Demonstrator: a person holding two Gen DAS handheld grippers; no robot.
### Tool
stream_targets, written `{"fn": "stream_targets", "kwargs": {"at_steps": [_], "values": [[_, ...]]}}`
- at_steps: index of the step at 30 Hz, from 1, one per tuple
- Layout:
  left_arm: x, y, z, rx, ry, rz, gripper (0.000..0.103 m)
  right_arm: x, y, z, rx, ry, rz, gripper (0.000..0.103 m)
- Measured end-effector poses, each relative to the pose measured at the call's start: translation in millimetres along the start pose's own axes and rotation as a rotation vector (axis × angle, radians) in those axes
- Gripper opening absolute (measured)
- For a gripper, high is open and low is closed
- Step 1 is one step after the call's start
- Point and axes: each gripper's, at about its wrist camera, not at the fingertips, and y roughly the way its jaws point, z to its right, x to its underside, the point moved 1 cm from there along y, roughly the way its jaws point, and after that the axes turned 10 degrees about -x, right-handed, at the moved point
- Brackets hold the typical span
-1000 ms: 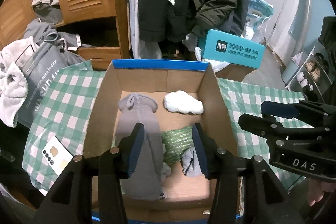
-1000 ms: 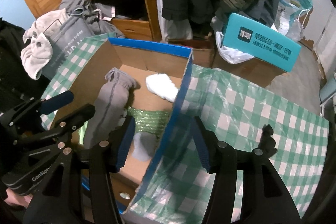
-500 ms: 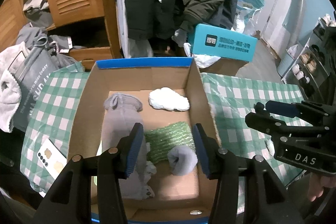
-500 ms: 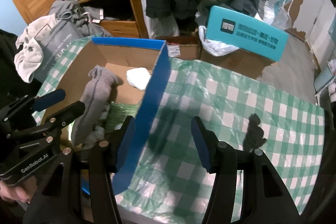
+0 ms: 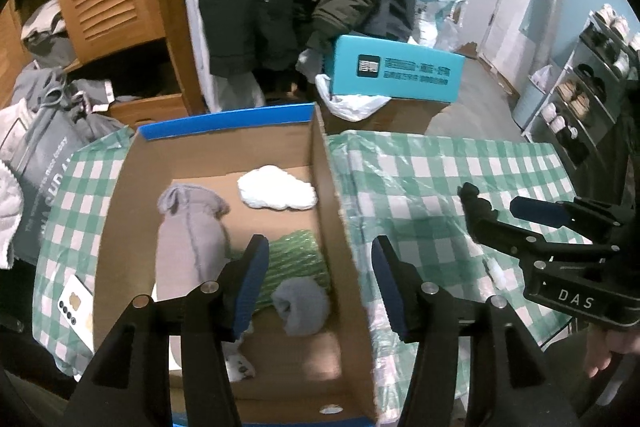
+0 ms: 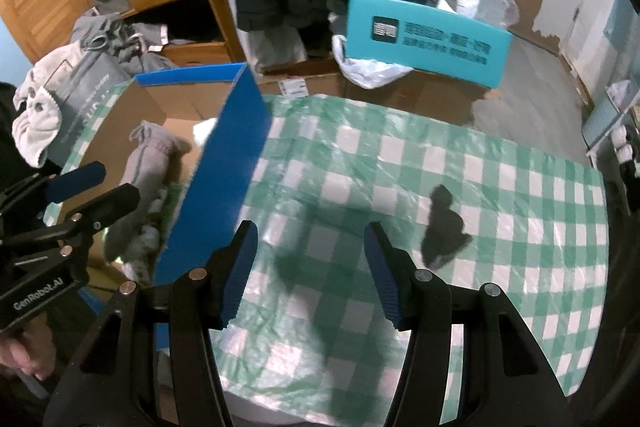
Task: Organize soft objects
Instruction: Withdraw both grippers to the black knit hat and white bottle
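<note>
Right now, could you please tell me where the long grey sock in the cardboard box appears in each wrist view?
Left wrist view: the long grey sock lies lengthwise along the box's left side, left of centre, just beyond the left tool's left finger.
Right wrist view: the same sock shows at left, partly hidden behind the box's blue wall.
Shared landmark: the teal carton behind the table.

matt cardboard box [image 5: 120,195], glossy plastic checked tablecloth [image 6: 400,187], fluffy white cloth [image 5: 276,189].

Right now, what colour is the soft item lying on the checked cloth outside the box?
Black: the soft item shows best in the right wrist view, on the green-and-white cloth.
</note>
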Motion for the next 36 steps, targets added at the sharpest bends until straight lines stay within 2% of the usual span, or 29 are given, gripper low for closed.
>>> {"fn": "stream_targets", "kwargs": {"at_steps": [20, 31, 36], "values": [[-0.5, 14.6, 79.7, 0.062, 0.102, -0.068, 0.055, 33.5, -29.8, 88.8, 0.074, 0.149, 0.036, 0.056], [9.8, 43.7, 119.3, 0.076, 0.149, -0.143, 0.055, 55.4, -15.0, 127.1, 0.092, 0.209, -0.007, 0.056], [18.5, 60.8, 127.6, 0.075, 0.151, -0.192, 0.058, 65.9, 1.0, 137.3, 0.062, 0.234, -0.046, 0.056]]}}
